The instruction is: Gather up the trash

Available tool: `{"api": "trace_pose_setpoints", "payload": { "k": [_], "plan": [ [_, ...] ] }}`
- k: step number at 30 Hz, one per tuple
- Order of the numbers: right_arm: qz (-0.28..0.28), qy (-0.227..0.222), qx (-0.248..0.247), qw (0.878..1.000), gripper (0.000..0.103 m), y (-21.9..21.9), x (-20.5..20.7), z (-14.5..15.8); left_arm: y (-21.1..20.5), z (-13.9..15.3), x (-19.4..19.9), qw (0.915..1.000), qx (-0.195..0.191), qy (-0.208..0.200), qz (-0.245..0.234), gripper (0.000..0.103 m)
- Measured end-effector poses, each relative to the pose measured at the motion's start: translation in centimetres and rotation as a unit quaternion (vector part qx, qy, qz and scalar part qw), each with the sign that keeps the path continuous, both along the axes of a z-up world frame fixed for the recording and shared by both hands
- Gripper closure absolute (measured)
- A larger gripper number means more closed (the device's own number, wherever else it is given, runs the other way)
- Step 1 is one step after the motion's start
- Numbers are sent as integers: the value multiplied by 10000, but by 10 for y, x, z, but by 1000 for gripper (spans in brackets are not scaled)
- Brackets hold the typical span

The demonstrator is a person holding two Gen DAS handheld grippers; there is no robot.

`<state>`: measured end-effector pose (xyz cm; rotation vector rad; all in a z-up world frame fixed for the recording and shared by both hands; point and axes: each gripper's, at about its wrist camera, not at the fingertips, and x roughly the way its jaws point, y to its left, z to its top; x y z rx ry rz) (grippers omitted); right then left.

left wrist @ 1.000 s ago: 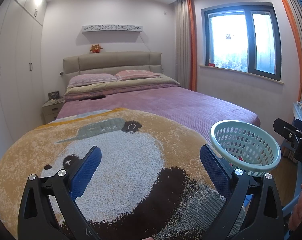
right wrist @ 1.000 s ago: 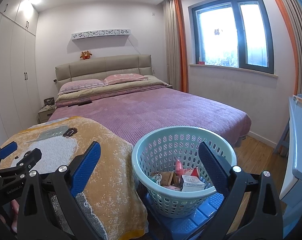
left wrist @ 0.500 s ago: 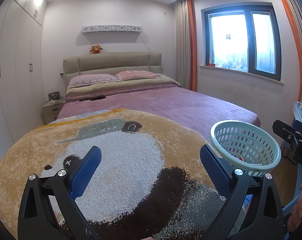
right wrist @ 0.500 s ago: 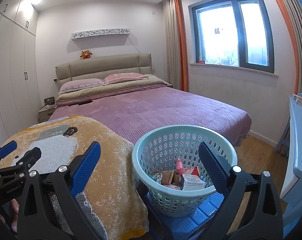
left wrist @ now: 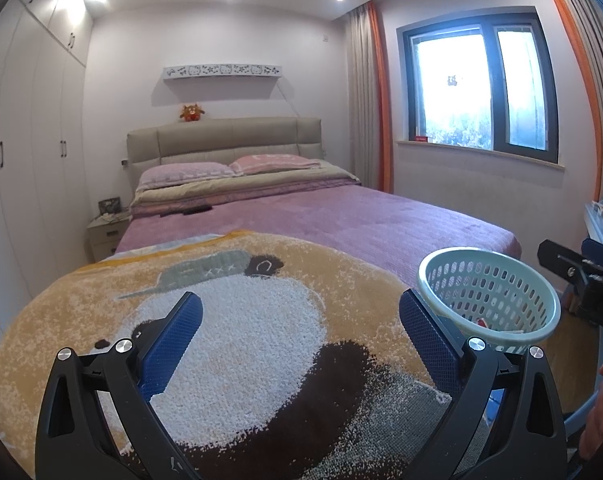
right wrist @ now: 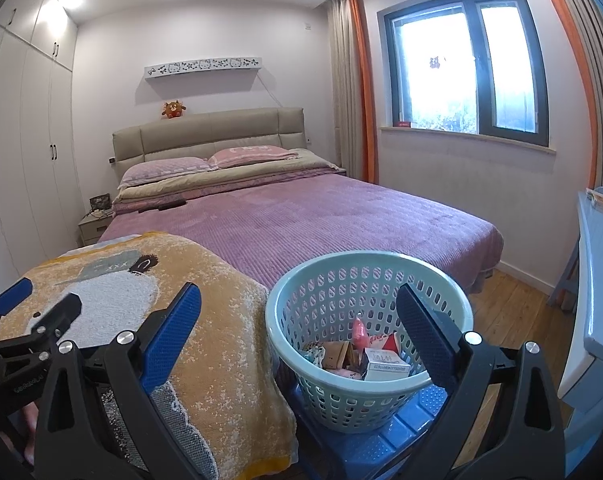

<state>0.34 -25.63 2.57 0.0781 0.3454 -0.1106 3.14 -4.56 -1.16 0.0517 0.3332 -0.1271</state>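
Observation:
A pale green perforated basket (right wrist: 367, 280) stands on a blue stool (right wrist: 385, 442) at the foot of the bed. It holds several pieces of trash: a white box (right wrist: 385, 364), a brown carton (right wrist: 335, 354) and a pink bottle (right wrist: 359, 330). My right gripper (right wrist: 297, 322) hovers open just above and in front of the basket, holding nothing. My left gripper (left wrist: 299, 330) is open over the panda blanket (left wrist: 237, 320), empty too. The same basket (left wrist: 489, 296) appears at the right of the left wrist view.
A large bed with a purple cover (right wrist: 321, 216) fills the middle of the room. White wardrobes (right wrist: 25, 152) line the left wall, a nightstand (right wrist: 95, 224) sits beside the bed. A pale blue table edge (right wrist: 593, 288) stands at right, wooden floor (right wrist: 513, 300) beyond the basket.
Almost nothing has moved. The right gripper has drifted very slightly, so the basket sits a touch higher in its view.

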Motion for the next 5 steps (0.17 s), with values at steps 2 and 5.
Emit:
{"api": "trace_pose_setpoints", "payload": {
  "k": [2,5],
  "plan": [
    [13,-54,-2,10000,9,-1,-4,5,2,1,0,10000,-32,20,-21,7],
    [12,-115,-18,9999,9,-1,-9,16,3,8,-4,9999,-9,4,111,7]
  ]
}}
